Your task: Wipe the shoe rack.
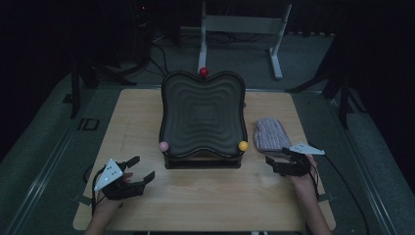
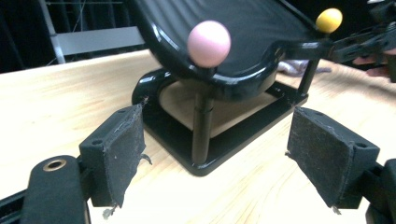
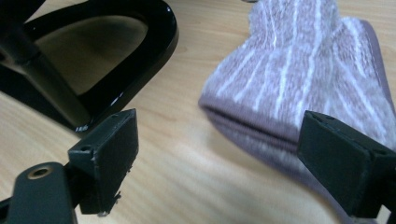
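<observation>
A black tray (image 1: 203,115) with a rippled surface stands tilted on a black stand in the middle of the wooden table. It carries a pink ball (image 1: 163,146), a yellow ball (image 1: 243,145) and a red ball (image 1: 204,72) at its rim. A folded mauve striped cloth (image 1: 270,134) lies to its right. My left gripper (image 1: 143,167) is open at the front left, facing the pink ball (image 2: 208,43) and the stand's post (image 2: 201,126). My right gripper (image 1: 272,164) is open just short of the cloth's (image 3: 299,70) near end, with nothing between its jaws.
The stand's black base frame (image 3: 140,51) lies flat on the table left of the cloth. A white metal frame (image 1: 240,29) stands on the floor behind the table. Bare wood (image 1: 210,196) stretches between the two hands.
</observation>
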`<control>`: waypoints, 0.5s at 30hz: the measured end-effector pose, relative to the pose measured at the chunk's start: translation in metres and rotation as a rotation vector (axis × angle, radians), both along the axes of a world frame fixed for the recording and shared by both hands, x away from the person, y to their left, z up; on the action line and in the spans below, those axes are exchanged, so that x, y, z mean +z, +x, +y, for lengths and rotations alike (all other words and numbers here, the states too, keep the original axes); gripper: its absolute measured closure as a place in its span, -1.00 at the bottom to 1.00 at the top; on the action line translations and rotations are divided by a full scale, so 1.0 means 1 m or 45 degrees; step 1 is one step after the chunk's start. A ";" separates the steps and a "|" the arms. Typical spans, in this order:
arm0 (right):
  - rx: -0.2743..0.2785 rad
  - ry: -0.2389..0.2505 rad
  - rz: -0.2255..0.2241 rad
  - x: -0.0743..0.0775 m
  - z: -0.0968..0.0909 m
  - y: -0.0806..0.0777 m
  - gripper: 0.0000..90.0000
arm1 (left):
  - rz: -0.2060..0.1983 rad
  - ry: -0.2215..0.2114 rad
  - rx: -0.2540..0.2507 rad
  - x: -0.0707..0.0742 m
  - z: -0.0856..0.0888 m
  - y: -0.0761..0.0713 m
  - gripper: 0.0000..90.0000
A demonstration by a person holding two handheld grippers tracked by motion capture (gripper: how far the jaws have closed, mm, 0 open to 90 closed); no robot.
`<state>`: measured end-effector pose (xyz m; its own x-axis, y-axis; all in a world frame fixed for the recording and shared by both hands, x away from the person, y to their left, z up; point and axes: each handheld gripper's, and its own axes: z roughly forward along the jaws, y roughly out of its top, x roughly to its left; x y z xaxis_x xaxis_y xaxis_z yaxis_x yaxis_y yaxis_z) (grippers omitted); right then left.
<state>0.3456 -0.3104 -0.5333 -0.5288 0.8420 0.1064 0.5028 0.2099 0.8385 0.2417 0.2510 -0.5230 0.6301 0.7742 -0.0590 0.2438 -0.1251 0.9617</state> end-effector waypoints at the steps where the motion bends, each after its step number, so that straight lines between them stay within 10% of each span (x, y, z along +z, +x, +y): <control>1: -0.003 -0.001 -0.001 -0.001 0.000 -0.002 -0.72 | 0.001 -0.008 0.016 -0.002 0.002 0.000 -0.57; 15: 0.021 -0.034 -0.030 -0.013 -0.007 -0.045 -0.73 | 0.043 0.025 0.054 -0.016 0.008 -0.003 -0.57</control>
